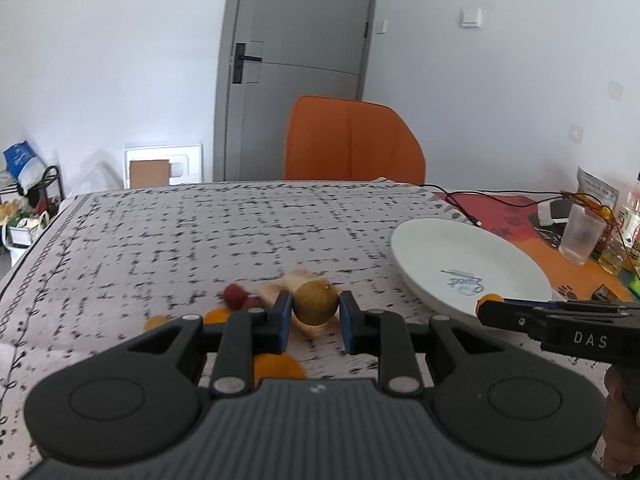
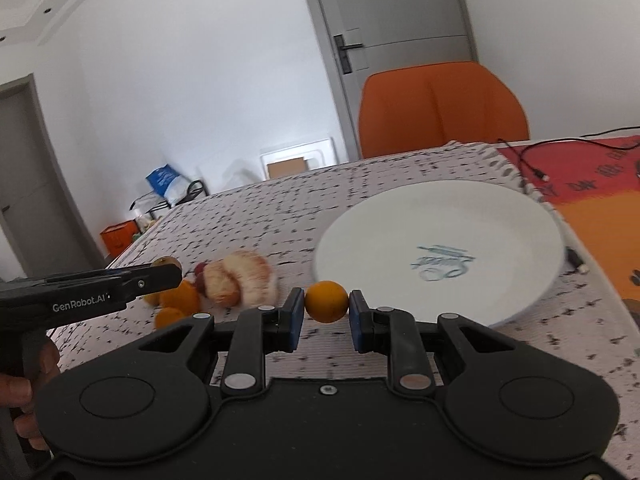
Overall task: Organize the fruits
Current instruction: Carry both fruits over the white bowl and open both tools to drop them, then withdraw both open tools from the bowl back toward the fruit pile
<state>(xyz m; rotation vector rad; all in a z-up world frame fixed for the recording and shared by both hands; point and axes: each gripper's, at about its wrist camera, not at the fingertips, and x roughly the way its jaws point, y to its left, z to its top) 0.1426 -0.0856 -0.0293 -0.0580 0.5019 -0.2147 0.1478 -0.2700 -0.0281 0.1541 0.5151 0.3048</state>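
Left gripper: jaws part-closed, blue pads against both sides of a brownish-green round fruit. Left of and beyond the jaws on the patterned tablecloth: red fruits, orange fruits, pale peaches.

Right gripper: jaws narrowed on a small orange fruit, both pads touching it. White plate: just beyond and right of these jaws.

White walls, grey door, orange chair behind patterned table.
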